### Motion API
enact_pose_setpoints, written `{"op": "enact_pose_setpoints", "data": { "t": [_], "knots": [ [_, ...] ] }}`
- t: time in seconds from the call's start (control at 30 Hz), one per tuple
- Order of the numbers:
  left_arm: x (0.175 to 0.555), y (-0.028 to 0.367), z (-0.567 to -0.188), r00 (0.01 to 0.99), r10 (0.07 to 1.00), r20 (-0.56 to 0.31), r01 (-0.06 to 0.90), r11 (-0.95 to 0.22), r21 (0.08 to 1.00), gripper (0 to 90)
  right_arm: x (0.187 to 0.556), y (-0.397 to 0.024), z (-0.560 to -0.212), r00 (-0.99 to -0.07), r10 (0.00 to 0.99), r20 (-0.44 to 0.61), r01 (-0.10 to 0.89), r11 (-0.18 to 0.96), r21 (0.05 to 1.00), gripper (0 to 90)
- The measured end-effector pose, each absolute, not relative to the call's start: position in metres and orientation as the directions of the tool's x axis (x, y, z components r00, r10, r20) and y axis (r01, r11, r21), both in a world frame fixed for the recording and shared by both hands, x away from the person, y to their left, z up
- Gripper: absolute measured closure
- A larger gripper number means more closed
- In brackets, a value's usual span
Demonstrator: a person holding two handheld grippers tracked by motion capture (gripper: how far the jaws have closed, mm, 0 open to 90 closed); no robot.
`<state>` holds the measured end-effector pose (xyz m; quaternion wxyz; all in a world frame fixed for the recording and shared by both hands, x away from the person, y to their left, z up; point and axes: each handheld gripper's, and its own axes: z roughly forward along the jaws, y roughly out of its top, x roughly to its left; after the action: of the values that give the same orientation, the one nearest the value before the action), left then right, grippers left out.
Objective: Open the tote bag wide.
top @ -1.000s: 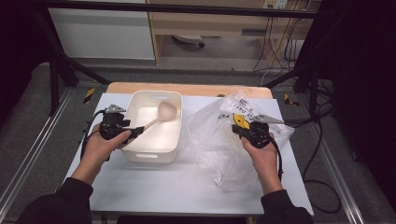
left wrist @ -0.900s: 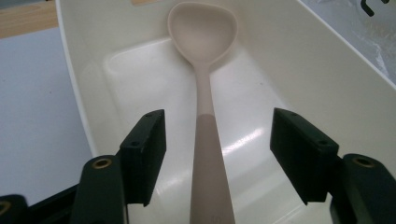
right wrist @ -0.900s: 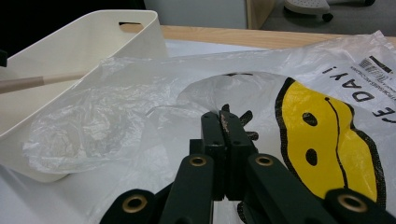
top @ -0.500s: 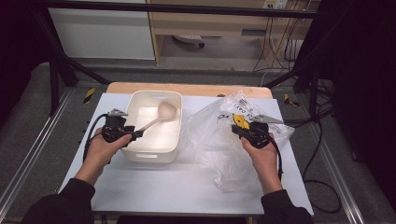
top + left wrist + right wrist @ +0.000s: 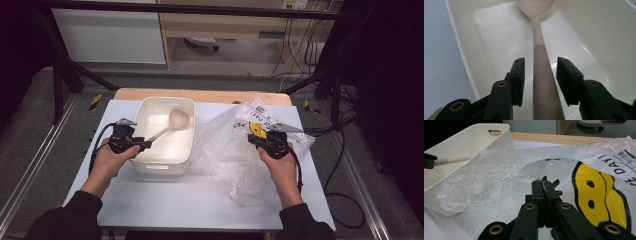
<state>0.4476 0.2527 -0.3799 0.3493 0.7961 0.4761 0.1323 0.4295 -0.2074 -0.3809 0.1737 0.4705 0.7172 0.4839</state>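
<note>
White table (image 5: 165,200): tub (image 5: 165,162), plastic bag (image 5: 230,150)

Left tool (image 5: 540,82): jaws have just been closing in around the spoon (image 5: 541,72) handle over the white tub (image 5: 599,45). Handle sits between the pads, thin gap showing either side, not yet pinched. Hand edged slightly toward the tub rim.

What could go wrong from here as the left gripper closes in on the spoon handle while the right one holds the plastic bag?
The left gripper has just been closing, but its pads still stand clear of the spoon handle; the smooth handle could slip or pivot when squeezed. The spoon's bowl rests in the white bin, so a lift might drag or tip it. The right gripper is shut on a thin fold of the plastic bag, which could tear or slide out.
</note>
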Motion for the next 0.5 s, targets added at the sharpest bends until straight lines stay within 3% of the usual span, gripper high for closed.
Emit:
{"op": "enact_pose_setpoints", "data": {
  "t": [0.5],
  "knots": [
    [0.4448, 0.2534, -0.3799, 0.520, 0.846, -0.116, 0.659, -0.311, 0.685, 65.6, 0.4299, -0.2072, -0.3812, -0.497, 0.843, 0.203, 0.506, 0.092, 0.858, 90.0]
  ]
}}
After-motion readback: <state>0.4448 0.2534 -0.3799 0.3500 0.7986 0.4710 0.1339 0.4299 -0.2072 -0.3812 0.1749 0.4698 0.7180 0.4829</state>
